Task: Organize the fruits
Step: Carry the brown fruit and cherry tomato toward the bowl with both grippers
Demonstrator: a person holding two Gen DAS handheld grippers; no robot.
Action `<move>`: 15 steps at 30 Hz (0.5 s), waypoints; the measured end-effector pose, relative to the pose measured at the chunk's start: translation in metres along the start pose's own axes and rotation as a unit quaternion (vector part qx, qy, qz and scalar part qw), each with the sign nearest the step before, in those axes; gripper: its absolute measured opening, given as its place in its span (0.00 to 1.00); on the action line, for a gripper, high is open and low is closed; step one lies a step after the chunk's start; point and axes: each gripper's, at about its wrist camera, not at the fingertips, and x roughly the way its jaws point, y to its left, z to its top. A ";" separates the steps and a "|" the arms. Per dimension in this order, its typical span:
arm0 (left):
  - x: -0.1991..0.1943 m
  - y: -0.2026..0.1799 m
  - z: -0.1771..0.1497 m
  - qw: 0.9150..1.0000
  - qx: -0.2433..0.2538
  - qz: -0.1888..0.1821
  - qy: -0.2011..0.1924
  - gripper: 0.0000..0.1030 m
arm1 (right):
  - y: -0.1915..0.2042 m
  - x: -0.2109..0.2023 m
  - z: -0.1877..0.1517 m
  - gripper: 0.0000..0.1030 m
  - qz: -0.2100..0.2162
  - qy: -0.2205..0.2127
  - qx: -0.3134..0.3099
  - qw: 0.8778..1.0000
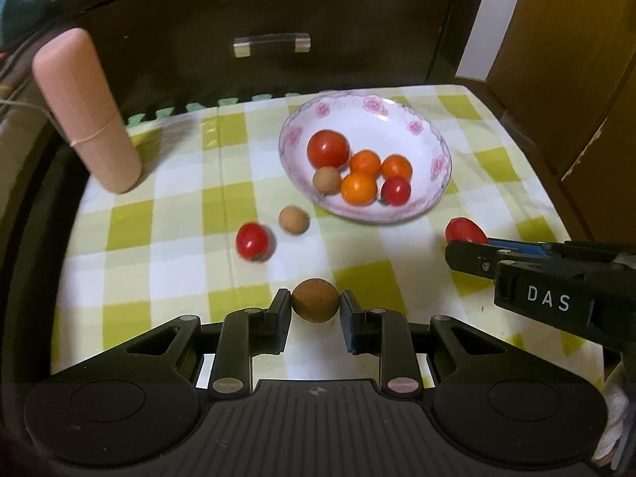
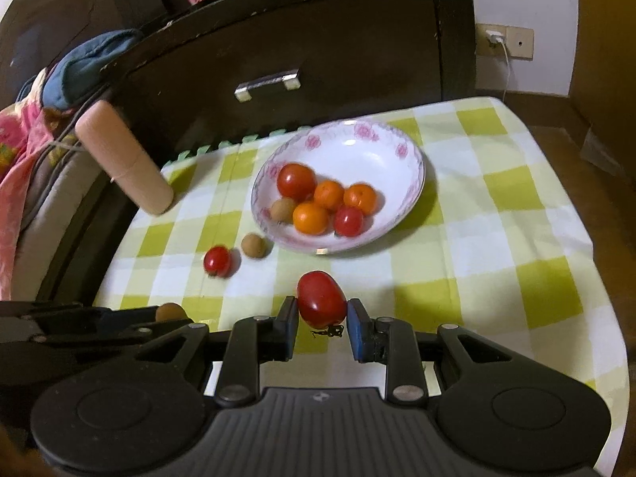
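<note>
Floral bowl (image 1: 439,167) of tomatoes and oranges; loose red tomato (image 1: 254,241), tan longan (image 1: 293,220) beside it.

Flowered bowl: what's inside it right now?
The flowered bowl holds a large red tomato, three orange fruits, a small red tomato and a brown longan. Anything beneath them is hidden.

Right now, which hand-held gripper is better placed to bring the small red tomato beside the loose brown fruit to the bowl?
Neither is free: the left hand-held gripper holds a brown fruit and the right a red tomato. Once both are emptied, the left is probably better, because the small tomato lies on its side of the bowl.
</note>
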 end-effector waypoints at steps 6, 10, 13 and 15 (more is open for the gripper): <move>0.015 -0.001 0.018 1.000 -0.002 -0.019 -0.003 0.33 | -0.011 0.014 0.018 0.25 -0.011 -0.001 0.015 1.000; 0.022 -0.003 0.032 1.000 -0.001 -0.025 -0.008 0.33 | -0.016 0.023 0.026 0.25 -0.016 0.002 0.019 1.000; 0.026 -0.006 0.044 1.000 0.005 -0.023 -0.014 0.33 | -0.016 0.028 0.035 0.25 -0.015 -0.002 0.019 1.000; 0.029 -0.008 0.053 1.000 0.006 -0.024 -0.018 0.33 | -0.017 0.030 0.041 0.25 -0.014 -0.006 0.021 1.000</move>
